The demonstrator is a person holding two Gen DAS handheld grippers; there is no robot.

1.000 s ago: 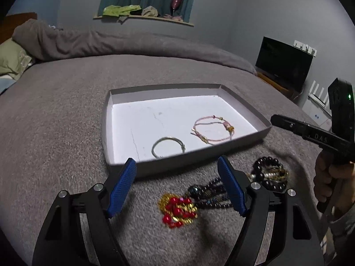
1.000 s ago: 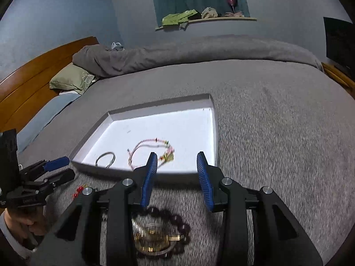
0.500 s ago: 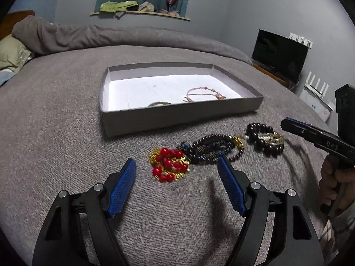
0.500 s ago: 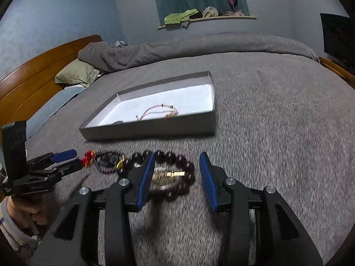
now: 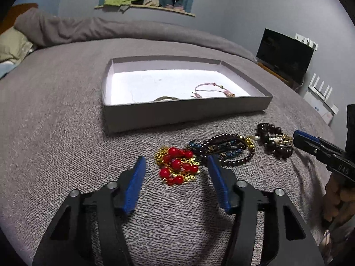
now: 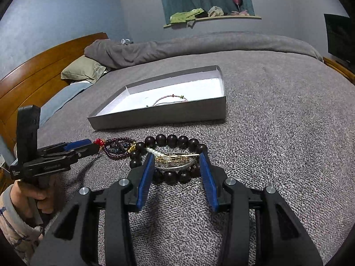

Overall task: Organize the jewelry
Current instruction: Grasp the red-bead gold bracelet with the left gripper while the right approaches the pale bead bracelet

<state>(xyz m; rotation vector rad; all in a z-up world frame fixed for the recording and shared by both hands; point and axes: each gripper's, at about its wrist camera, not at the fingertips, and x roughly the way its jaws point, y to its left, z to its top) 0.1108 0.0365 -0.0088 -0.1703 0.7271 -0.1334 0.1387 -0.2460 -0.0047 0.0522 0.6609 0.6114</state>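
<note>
A red-and-gold bead bracelet lies on the grey blanket between the blue pads of my left gripper. The jaws are closing and the pads stand clear of the beads. To its right lie a small dark-bead bracelet and a large dark-bead bracelet with gold, pearl and silver pieces inside it. My right gripper is open and low over that bundle, straddling its middle. The grey box behind holds a pink cord bracelet and a silver ring, half hidden by the wall.
Everything rests on a bed with a grey blanket. A pillow and wooden headboard are at the far left, a dark screen at the right. A hand holds the left gripper.
Both grippers have sunk toward the blanket. The red beads now lie between the left pads, which stand closer together. The right gripper has come over the large dark-bead bracelet.
</note>
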